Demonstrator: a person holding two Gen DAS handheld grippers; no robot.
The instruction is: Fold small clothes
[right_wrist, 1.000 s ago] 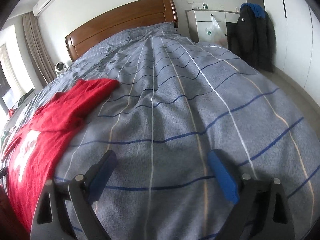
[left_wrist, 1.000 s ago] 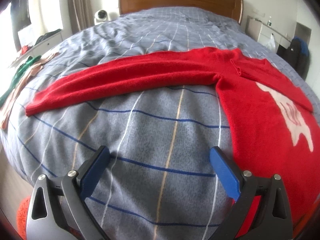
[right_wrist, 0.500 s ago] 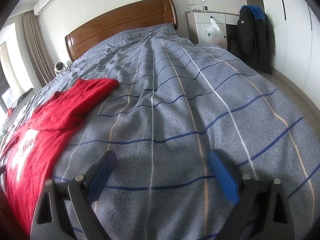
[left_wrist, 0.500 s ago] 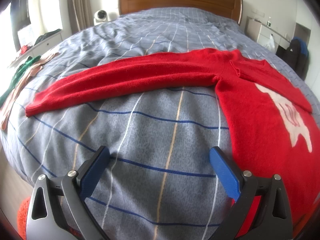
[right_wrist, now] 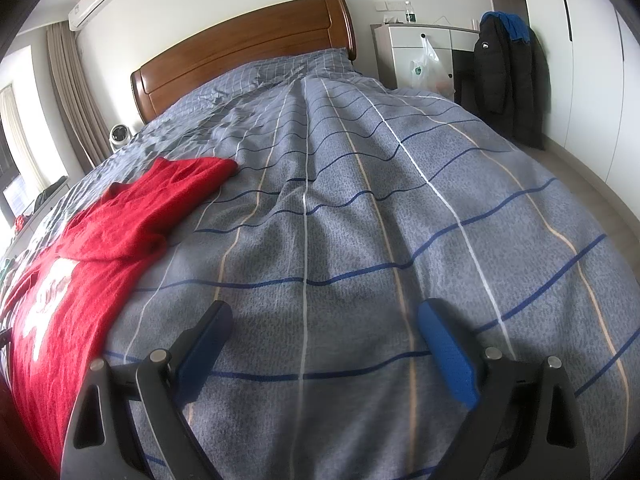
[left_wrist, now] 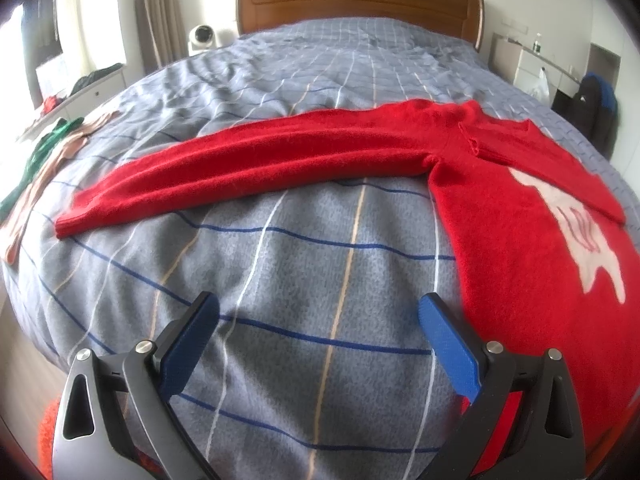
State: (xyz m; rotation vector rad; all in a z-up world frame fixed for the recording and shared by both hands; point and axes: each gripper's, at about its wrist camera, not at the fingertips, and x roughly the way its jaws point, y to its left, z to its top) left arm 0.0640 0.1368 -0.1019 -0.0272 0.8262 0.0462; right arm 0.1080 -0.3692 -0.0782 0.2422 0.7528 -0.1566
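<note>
almost nothing has changed over the last sec: both views sit as they did, red sweater [left_wrist: 500, 208] lies just as flat on the bed [left_wrist: 320, 264]. so folding hasn't begun imo, it's a pause before the first grab. left gripper [left_wrist: 318, 322] is spread wide, empty, over bare cover near the sweater's side edge. right gripper [right_wrist: 324, 322] likewise wide, nothing in it. left view shows the long sleeve [left_wrist: 248, 168] stretched out w/ its cuff far left, plus the white print. right view shows the other sleeve [right_wrist: 160, 200] already folded in over the body, which the left view mostly misses.
</note>
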